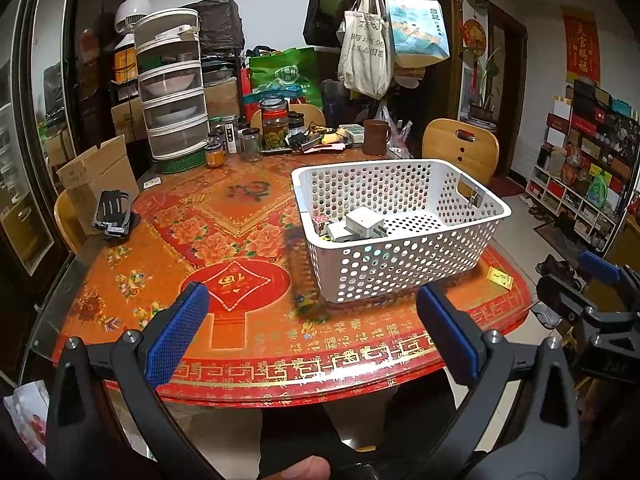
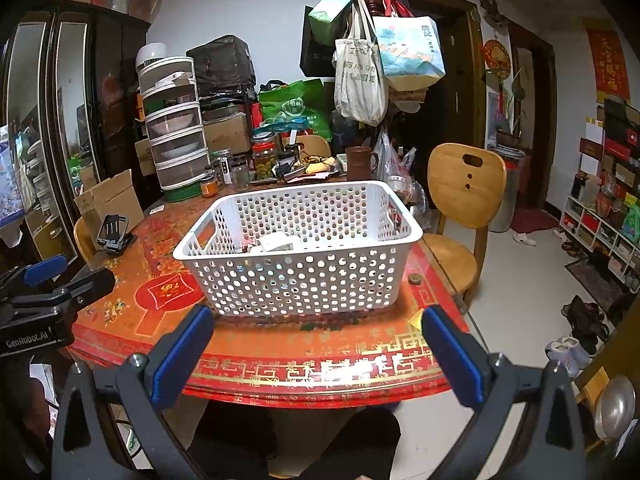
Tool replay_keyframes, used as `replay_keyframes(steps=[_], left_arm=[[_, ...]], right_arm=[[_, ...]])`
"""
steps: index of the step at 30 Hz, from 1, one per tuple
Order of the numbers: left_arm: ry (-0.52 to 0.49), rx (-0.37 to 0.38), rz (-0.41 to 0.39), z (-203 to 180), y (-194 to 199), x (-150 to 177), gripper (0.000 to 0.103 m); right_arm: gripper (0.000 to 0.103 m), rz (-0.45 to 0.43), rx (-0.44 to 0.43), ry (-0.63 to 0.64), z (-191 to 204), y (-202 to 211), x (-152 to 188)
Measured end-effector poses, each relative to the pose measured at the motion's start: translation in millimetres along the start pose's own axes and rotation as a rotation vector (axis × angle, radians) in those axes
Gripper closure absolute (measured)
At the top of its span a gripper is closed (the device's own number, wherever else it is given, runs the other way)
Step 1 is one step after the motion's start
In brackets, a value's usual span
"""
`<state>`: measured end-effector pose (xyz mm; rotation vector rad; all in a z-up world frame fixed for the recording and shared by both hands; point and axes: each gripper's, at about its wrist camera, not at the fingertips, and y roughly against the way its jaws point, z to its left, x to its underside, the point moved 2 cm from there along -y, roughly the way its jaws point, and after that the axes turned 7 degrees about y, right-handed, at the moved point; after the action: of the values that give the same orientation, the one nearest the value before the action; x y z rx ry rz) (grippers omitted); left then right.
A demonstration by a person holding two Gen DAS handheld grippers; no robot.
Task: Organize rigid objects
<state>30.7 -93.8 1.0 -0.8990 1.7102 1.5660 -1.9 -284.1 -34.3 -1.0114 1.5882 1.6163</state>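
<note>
A white perforated basket (image 1: 404, 258) stands on the red patterned table (image 1: 240, 248), right of centre; it also shows in the right wrist view (image 2: 298, 276). Inside lie a white box-shaped object (image 1: 362, 222) and a few small items, also seen in the right wrist view (image 2: 276, 242). A small yellow card (image 1: 500, 278) lies on the table to the basket's right. A black phone stand (image 1: 114, 218) sits at the table's left. My left gripper (image 1: 312, 312) is open and empty near the front edge. My right gripper (image 2: 318, 328) is open and empty in front of the basket.
Jars (image 1: 274, 124), a brown mug (image 1: 376, 136), a stacked food cover (image 1: 172, 88) and clutter crowd the table's far side. A cardboard box (image 1: 96, 176) stands at left. A wooden chair (image 2: 464, 200) stands right of the table. A round coin-like item (image 2: 415, 278) lies by the basket.
</note>
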Motion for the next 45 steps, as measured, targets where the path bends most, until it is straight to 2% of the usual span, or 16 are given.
replay_keyframes(steps=[45], left_arm=[[-0.003,0.001,0.006,4.9,0.0,3.4,0.001]], right_arm=[[0.000,0.005,-0.012,0.016,3.3,3.5,-1.4]])
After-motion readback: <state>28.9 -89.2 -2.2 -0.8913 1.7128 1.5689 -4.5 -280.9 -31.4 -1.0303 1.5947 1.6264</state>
